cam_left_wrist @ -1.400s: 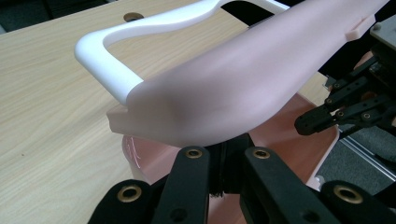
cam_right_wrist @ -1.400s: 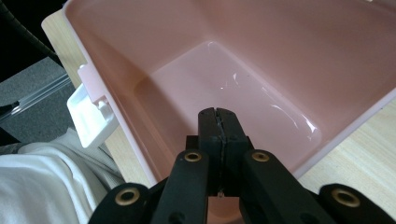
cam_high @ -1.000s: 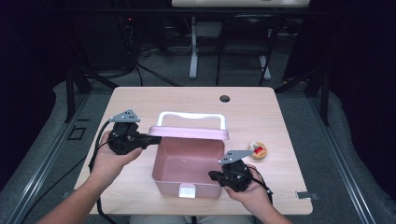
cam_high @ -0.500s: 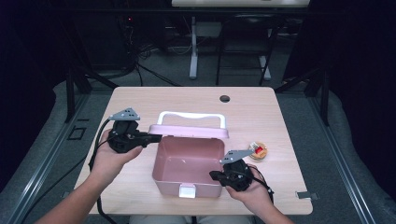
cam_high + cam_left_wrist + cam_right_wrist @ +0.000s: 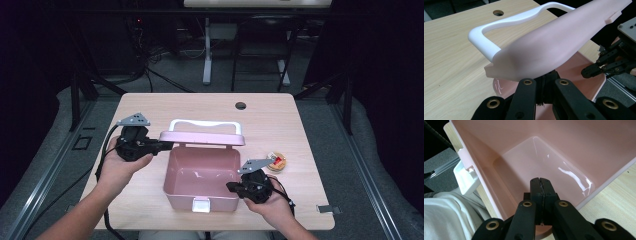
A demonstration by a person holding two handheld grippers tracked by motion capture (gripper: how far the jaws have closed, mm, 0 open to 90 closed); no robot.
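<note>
A pink plastic box (image 5: 202, 171) stands open on the wooden table (image 5: 280, 117). Its lid (image 5: 202, 138) is tipped up at the far side, with a white handle (image 5: 202, 123) behind it. My left gripper (image 5: 162, 146) is shut on the lid's left end. In the left gripper view the lid (image 5: 554, 42) covers the jaw tips of my left gripper (image 5: 545, 80). My right gripper (image 5: 231, 187) sits at the box's near right rim. In the right gripper view my right gripper (image 5: 540, 181) is shut with nothing between its jaws, over the empty inside of the box (image 5: 524, 162).
A white latch (image 5: 201, 205) hangs on the box's near wall. A small round red and yellow object (image 5: 276, 161) lies right of the box. A cable hole (image 5: 240, 105) is at the table's far side. The table's near edge runs close behind both hands.
My left gripper has shifted slightly right with the lid's end, and the lid stands a little more upright. The right gripper has stayed at the rim.
</note>
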